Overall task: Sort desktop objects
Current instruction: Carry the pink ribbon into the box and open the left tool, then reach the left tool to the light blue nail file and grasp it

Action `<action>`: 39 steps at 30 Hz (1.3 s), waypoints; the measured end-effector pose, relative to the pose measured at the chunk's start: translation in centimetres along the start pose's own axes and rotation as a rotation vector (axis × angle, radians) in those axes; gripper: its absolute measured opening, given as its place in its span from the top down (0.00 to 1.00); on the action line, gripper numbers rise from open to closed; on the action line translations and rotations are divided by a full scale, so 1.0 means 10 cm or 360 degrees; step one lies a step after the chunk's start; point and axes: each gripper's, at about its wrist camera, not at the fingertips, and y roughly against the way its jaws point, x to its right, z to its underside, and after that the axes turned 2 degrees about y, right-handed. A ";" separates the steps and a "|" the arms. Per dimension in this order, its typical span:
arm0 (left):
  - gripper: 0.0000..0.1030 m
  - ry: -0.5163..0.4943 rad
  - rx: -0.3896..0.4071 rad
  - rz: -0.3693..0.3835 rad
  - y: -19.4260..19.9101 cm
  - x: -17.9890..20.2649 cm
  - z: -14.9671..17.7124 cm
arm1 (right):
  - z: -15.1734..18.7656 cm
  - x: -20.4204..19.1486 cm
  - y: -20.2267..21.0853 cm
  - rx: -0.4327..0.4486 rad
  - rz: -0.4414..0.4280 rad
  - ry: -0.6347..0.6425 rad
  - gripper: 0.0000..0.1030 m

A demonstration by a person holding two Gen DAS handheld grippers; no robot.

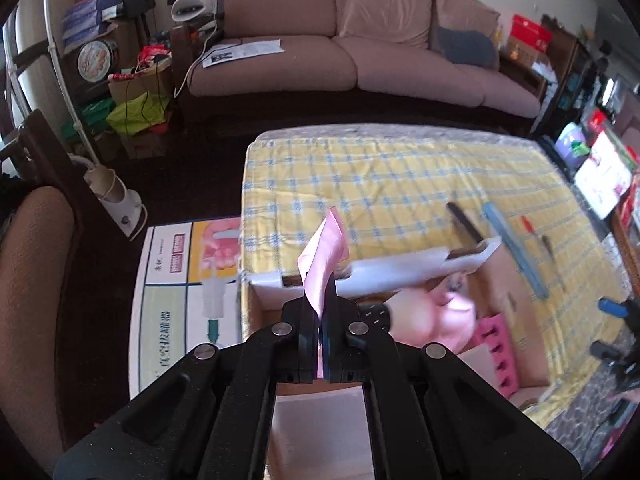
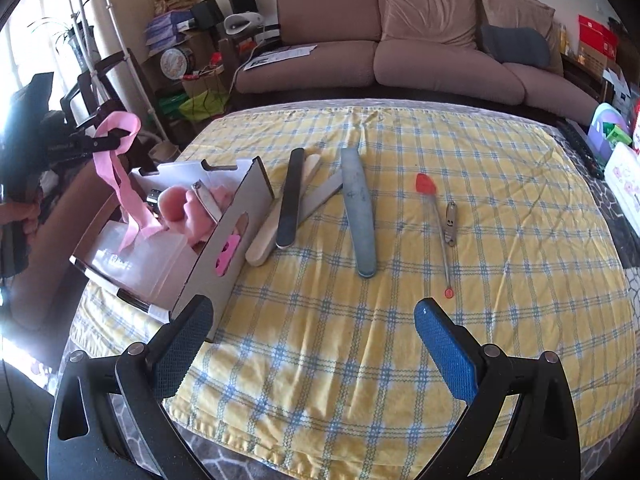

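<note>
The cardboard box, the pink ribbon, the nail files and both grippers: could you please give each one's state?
Left gripper: shut on pink ribbon.
Right gripper: open, empty.
Cardboard box: open, partly filled.
Nail files: lying on the tablecloth, beside the box.

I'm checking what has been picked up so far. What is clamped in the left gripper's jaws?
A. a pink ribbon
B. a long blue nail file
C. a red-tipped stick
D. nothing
A: the left gripper has its jaws shut on a pink ribbon, which trails down into the cardboard box, while the blue nail file and red-tipped stick lie on the tablecloth.
</note>
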 end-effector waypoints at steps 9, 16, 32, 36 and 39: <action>0.93 -0.0224 -0.0349 -0.0031 -0.49 0.25 0.33 | 0.03 -0.03 -0.07 -0.0036 0.0002 0.0016 0.01; 0.16 0.0015 -0.0233 0.0050 -0.20 0.14 0.13 | 0.02 0.08 0.01 -0.0019 0.0032 -0.0035 0.01; 0.09 -0.0094 -0.0104 0.0505 -0.01 1.60 -0.33 | -0.03 1.04 -0.05 -0.0021 0.0277 -0.0123 0.16; 0.12 -0.0175 -0.0151 0.0496 -0.29 2.14 -0.41 | -0.02 1.18 -0.20 -0.0021 0.0271 -0.0156 0.23; 0.19 -0.0214 -0.0236 0.0433 -0.61 2.49 -0.46 | -0.06 1.25 -0.27 -0.0003 0.0272 -0.0188 0.31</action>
